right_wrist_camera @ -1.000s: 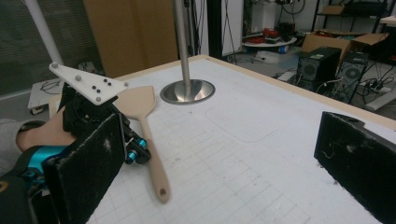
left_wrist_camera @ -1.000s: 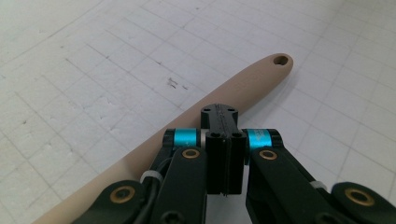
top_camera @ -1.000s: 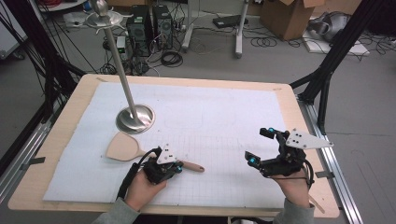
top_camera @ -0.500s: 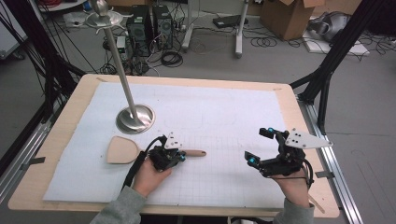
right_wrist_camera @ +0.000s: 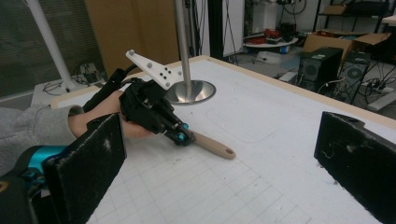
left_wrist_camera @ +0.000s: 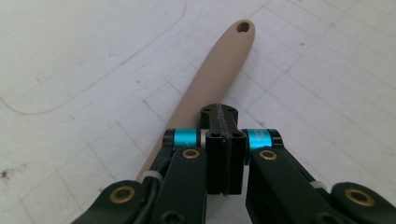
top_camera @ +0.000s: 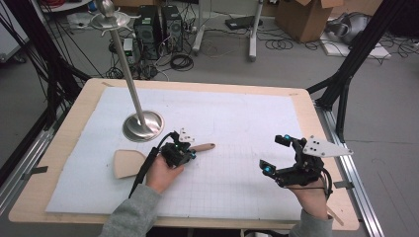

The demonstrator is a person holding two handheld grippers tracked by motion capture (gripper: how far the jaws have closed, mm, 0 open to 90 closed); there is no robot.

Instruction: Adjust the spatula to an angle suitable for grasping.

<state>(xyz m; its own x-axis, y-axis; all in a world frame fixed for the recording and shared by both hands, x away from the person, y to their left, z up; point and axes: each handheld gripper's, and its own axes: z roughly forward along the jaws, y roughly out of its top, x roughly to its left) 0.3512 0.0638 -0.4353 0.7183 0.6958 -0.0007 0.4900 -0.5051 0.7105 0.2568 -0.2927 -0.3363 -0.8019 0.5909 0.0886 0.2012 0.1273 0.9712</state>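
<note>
On the white mat (top_camera: 237, 123), the spatula (top_camera: 129, 163) lies at about 8 o'clock from mat centre, just below the stand (top_camera: 143, 126). Its long axis runs from 8 to 2 o'clock: tan blade left, slim handle with a hanging hole right. The left gripper (top_camera: 184, 154) sits directly on the handle, jaws shut, seemingly clamped on it. The right gripper (top_camera: 277, 154), well apart at 4 o'clock, has its jaws wide open and holds nothing.
</note>
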